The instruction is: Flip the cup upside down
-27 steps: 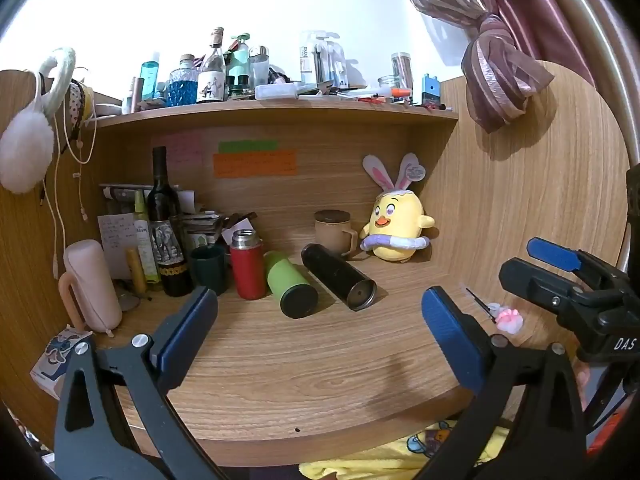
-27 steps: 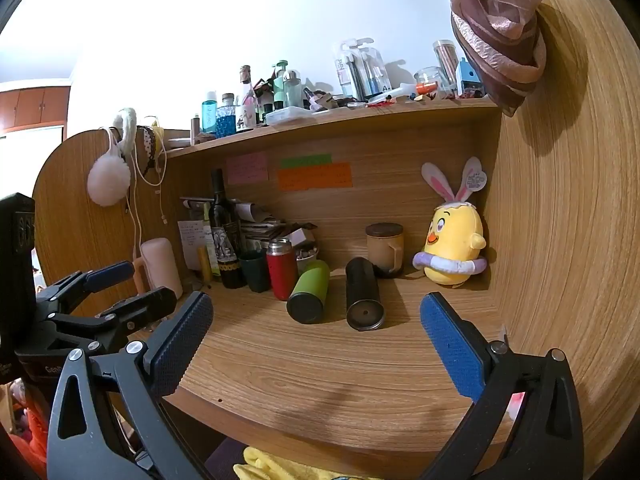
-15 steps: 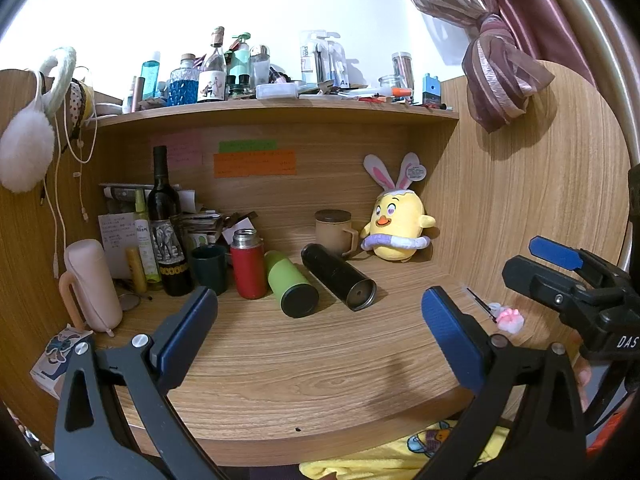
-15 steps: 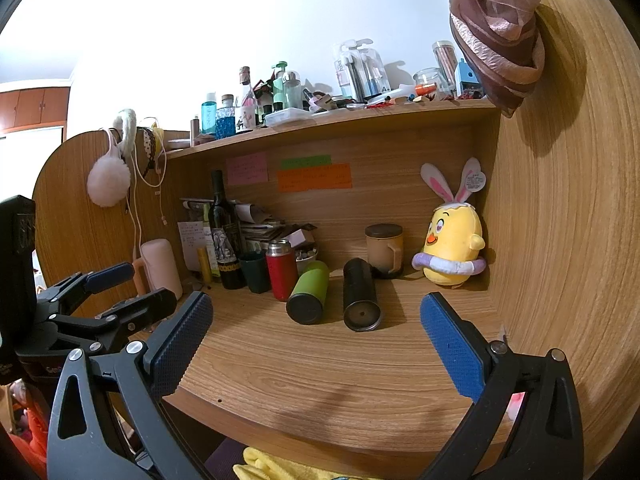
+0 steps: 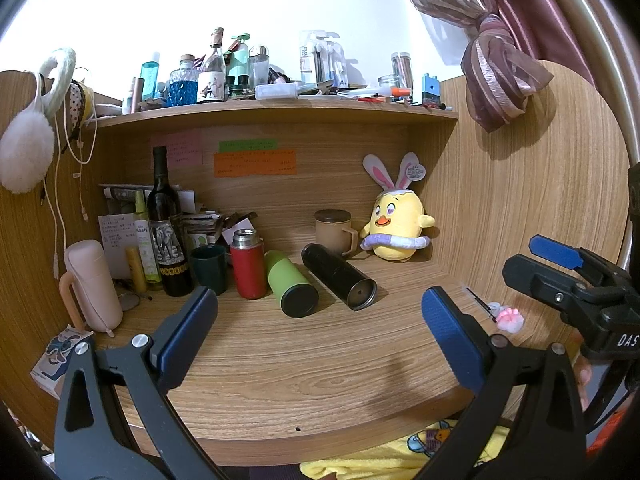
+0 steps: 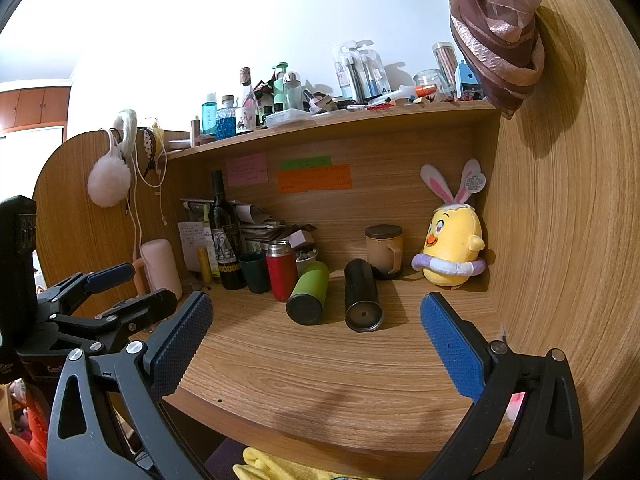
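Left wrist view: the black cup (image 5: 338, 276) is seen lying on its side on the desk (image 5: 304, 364), beside the green cup (image 5: 290, 283). Almost nothing is changed from a moment ago: both the left gripper (image 5: 320, 334) and right gripper (image 6: 316, 338) are kept wide open, empty, well short, so flipping is judged not yet begun.

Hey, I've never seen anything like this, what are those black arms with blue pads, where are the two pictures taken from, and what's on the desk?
No robot here: a person holds a hand-held gripper in each hand, and a fisheye camera on each looks forward between its two blue-padded fingers. One picture comes from the left hand-held gripper, the other from the right hand-held gripper; each also catches the other at its edge. Both are open and hold nothing. On the wooden desk a green cup and a black cup lie on their sides. Behind them stand a red flask, a dark green cup, a lidded mug, a wine bottle and a yellow plush chick.
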Demonstrator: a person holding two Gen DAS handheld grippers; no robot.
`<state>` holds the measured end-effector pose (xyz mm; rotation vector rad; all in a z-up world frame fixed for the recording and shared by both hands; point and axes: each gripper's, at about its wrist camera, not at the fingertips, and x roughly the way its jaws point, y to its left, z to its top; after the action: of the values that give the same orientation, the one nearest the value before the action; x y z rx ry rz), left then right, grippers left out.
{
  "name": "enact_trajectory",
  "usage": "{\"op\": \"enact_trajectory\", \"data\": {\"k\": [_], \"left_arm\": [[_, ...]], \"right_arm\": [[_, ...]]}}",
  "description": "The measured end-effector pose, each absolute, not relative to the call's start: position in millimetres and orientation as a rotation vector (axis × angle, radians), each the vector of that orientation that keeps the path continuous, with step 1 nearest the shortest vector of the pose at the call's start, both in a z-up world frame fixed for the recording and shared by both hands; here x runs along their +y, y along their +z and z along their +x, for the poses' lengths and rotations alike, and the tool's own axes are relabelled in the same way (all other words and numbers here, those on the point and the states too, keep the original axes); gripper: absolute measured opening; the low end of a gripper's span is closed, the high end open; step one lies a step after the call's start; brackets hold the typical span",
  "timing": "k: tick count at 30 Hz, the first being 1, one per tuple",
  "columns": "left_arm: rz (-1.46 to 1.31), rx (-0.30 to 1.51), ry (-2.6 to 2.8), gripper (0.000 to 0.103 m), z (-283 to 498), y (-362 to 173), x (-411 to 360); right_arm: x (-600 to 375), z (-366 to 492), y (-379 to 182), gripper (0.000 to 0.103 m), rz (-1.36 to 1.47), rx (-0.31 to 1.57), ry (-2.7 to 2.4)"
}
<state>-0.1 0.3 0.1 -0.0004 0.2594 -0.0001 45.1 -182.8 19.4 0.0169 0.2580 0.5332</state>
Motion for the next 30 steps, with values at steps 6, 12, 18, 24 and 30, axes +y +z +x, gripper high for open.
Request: {"op": "enact_trajectory", "data": {"k": [6, 12, 18, 24, 30], "left_arm": [[0.000, 0.260, 0.000, 0.103, 0, 0, 0], [-0.009, 0.283, -0.002, 0.103, 8, -1, 3], [-0.056, 0.345, -0.046, 0.103, 49, -2, 12], [-0.079, 0.402, -0.111, 0.103, 147, 4, 2], [-0.141, 0.635, -0.187, 0.103, 257, -8, -13]], "right_arm": [[-184, 45, 19, 0.103, 0.017, 0.257, 0.533], [-187, 48, 20, 0.103, 0.028, 0.270, 0.529], [-198, 73, 9, 0.103, 0.047, 0.336, 0.500], [-215, 119, -16, 0.103, 0.094, 0.418, 0.435], [-234, 154, -37, 0.103, 0.123, 0.473, 0.374]]}}
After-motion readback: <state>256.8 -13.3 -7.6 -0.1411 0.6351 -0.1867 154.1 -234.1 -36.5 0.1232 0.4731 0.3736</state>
